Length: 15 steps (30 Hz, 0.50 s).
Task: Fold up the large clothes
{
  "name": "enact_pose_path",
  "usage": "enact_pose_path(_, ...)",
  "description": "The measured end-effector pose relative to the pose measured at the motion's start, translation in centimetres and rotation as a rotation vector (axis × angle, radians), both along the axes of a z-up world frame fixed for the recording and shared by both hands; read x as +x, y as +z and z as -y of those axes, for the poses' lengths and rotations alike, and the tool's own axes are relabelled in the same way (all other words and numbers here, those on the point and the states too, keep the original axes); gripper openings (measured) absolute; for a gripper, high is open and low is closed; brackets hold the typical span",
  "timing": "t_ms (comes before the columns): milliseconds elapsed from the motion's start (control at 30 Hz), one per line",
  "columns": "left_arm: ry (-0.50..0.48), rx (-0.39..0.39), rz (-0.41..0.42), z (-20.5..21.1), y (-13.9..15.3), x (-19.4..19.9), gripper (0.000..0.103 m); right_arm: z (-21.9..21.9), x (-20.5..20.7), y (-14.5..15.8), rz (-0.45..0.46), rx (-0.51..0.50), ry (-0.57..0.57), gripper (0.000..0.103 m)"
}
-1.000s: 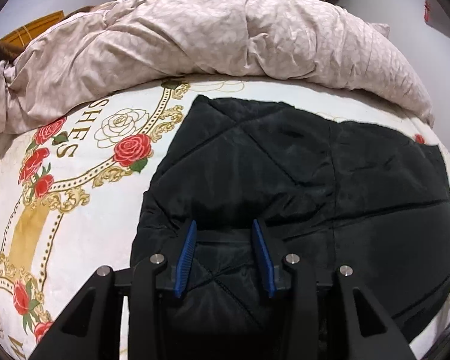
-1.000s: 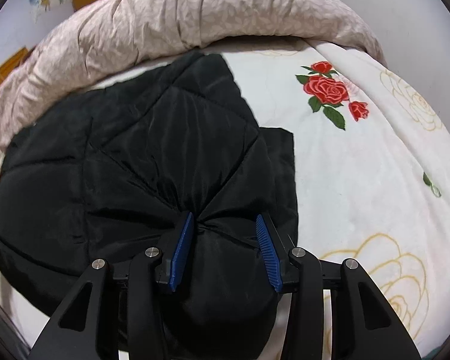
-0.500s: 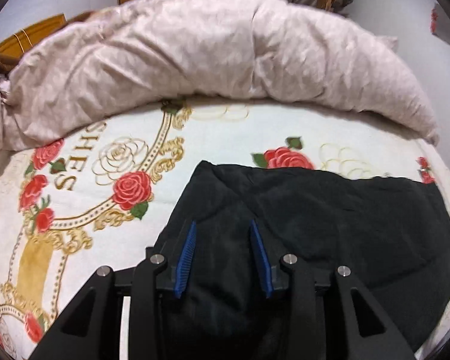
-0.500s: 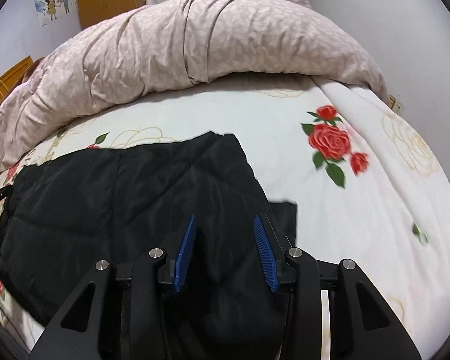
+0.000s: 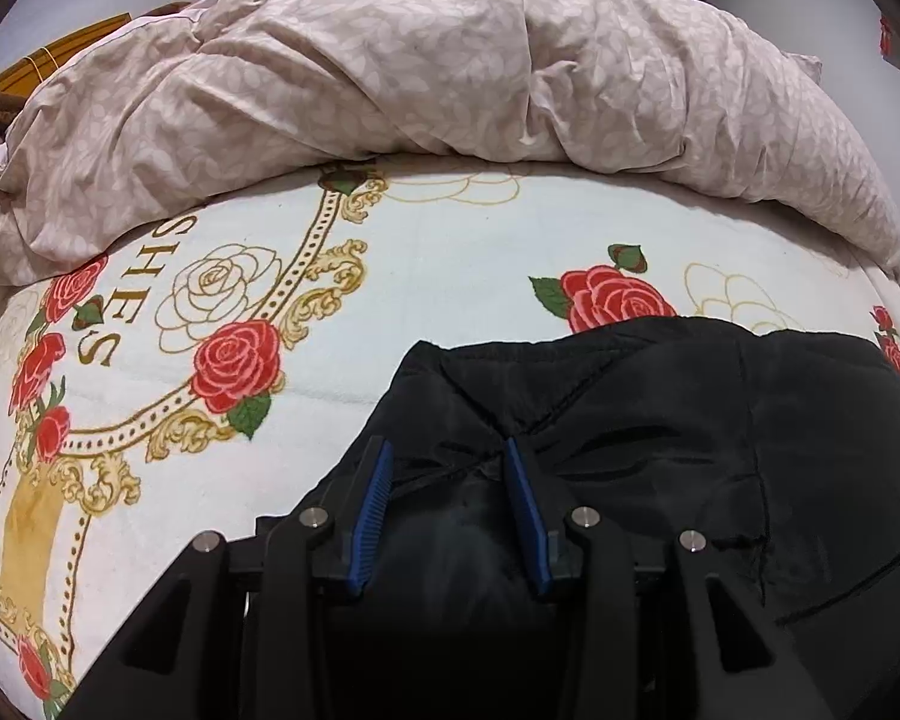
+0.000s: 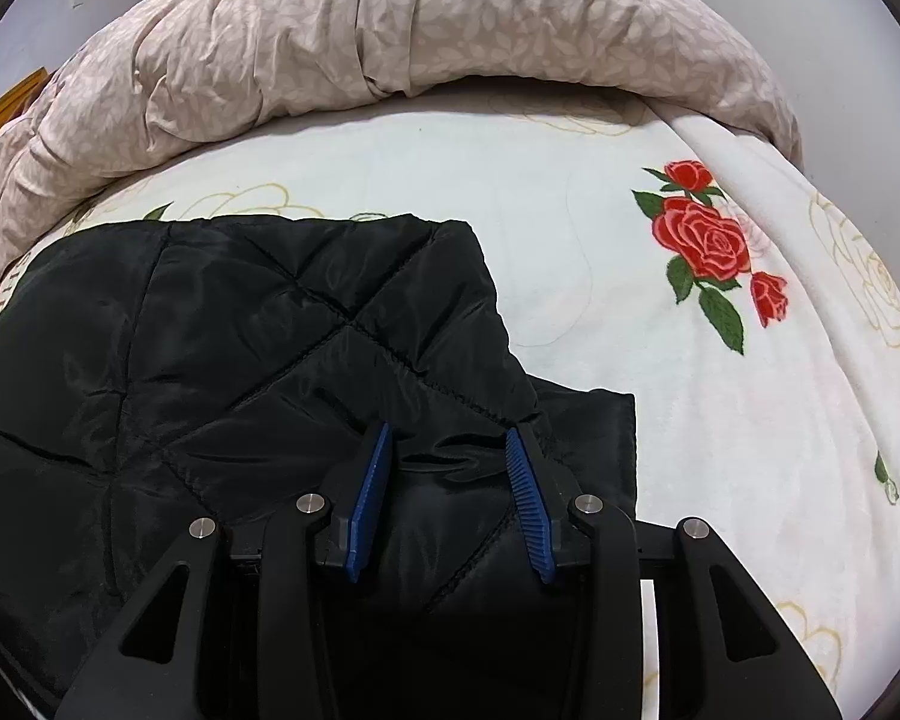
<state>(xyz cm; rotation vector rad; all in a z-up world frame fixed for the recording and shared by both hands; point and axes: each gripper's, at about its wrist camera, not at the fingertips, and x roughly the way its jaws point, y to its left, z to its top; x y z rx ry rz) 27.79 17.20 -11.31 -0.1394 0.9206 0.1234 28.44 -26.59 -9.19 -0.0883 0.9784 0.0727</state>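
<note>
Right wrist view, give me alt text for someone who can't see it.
The right gripper grips a bunched fold of a black quilted jacket between its blue fingers, on a white bedspread printed with red roses. A rumpled beige duvet is heaped along the far side of the bed.

A folded jacket (image 5: 720, 450) is spread on the blanket (image 5: 450, 276) at the near edge of the bed, with a rumpled duvet (image 5: 450, 60) heaped behind it along the far side. The left claw (image 5: 447, 468) and right claw (image 6: 450, 456) are set over its near hem — one at each end.
</note>
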Motion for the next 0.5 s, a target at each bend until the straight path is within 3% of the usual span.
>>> enact_pose_path(333,0.003,-0.005,0.0,0.0,-0.5,0.6,0.042,0.0,0.6,-0.6,0.02,0.002,0.005,0.04)
enact_pose_path(500,0.015,0.034,-0.032,0.4,1.2,0.5,0.041,0.0,0.2,1.4,0.032,-0.015,-0.008,0.04)
